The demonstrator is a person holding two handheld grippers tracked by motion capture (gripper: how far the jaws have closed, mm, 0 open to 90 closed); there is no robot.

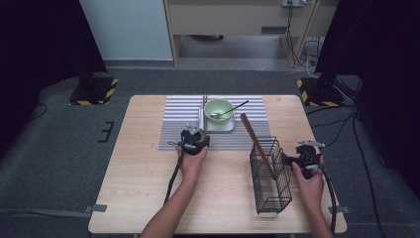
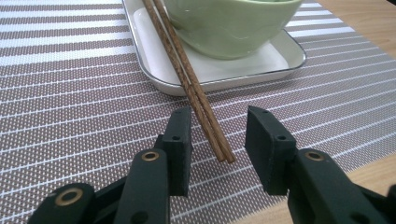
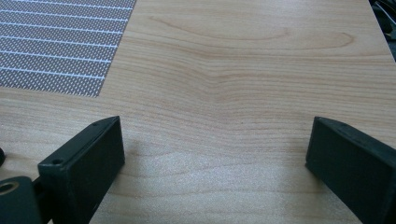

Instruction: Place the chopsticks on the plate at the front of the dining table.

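Near the middle of the pale wooden counter (image 1: 138, 173), on the grey-and-white striped woven placemat (image 2: 70, 93), the left gripper (image 2: 218, 135) sat low with its jaws apart, one on each side of the near tips of a pair of dark brown wooden chopsticks (image 2: 196, 93). The chopsticks lay side by side, their far part resting on the rim of the white rectangular tray (image 2: 261, 70) and their tips down on the placemat, so the raised slant left room for the jaws to close round them; nothing was clamped yet. The pale green ceramic bowl (image 2: 233, 28) stood on the tray just beside the chopsticks, and in the high view a metal spoon (image 1: 229, 110) leaned in it.

Toward the counter's right edge, the black wire-mesh basket (image 1: 270, 183) stood upright with another pair of brown chopsticks (image 1: 255, 141) leaning out of it, which suggested it was the place for collected utensils. The right gripper (image 1: 292, 161) was held just beside the basket's right side, jaws wide apart over bare wood in its own view, gripping nothing, probably ready to steady the basket.
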